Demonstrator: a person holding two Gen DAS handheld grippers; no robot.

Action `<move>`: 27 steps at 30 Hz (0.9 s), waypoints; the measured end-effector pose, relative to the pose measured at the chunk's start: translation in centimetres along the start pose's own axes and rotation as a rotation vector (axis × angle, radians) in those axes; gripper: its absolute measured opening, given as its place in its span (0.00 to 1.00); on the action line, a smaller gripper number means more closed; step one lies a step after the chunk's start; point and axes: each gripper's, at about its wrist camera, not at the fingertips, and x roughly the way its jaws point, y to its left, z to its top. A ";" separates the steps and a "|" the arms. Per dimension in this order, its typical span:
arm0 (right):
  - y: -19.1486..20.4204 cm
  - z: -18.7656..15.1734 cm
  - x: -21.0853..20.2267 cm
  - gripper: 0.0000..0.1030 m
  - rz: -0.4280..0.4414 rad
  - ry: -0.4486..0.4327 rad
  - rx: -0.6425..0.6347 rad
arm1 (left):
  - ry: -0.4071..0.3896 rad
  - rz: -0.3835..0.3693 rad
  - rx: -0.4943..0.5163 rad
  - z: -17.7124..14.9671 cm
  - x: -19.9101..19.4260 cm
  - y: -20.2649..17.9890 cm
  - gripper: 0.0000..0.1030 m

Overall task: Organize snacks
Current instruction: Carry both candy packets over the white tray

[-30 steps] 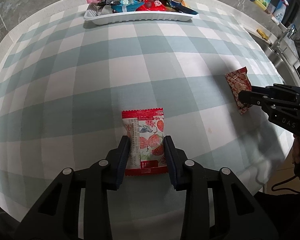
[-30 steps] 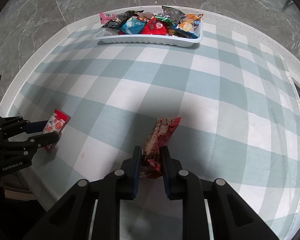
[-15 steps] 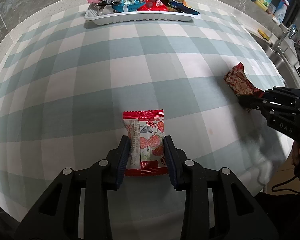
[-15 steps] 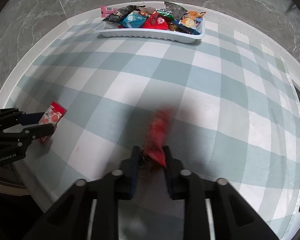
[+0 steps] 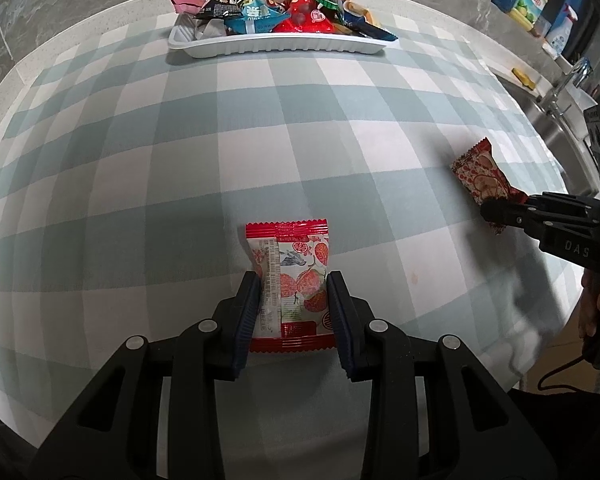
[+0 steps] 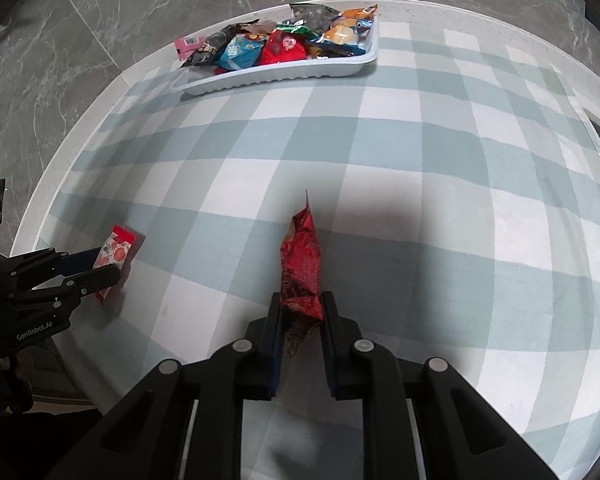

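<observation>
Two tools each have hold of a snack. The left tool (image 5: 292,312) is closed on the sides of a flat strawberry packet (image 5: 290,278) lying near the front edge of the counter (image 5: 140,168), and the right tool (image 6: 300,320) pinches a crumpled red packet (image 6: 302,268) by its lower end, the packet standing up edge-on near the same front edge. The white tray (image 5: 276,44) of snacks sits at the far edge, well apart from both.

The red packet looks the likelier to go wrong: it is gripped only at one crinkled end (slippery foil, I judge), so a quick swing toward the tray could let it twist or slide out. The strawberry packet may bow between the pads and pop free. The tray is already heaped, so an added packet could spill over its rim.

Whether either packet is clear of the cloth is hard to tell. The tray's far side and the lower snacks in it are hidden.
</observation>
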 end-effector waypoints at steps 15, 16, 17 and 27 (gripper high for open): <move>0.2 3.5 -1.4 0.18 0.015 -0.048 -0.015 | -0.032 -0.039 -0.013 3.3 -0.3 0.3 0.31; 0.3 3.9 -1.5 0.18 0.015 -0.053 -0.019 | -0.034 -0.040 -0.013 3.6 -0.3 0.3 0.31; 0.4 4.1 -1.5 0.18 0.015 -0.056 -0.021 | -0.037 -0.042 -0.013 3.9 -0.3 0.4 0.31; 0.8 8.0 -1.8 0.18 0.025 -0.091 -0.037 | -0.083 -0.069 -0.017 8.7 -1.0 1.3 0.31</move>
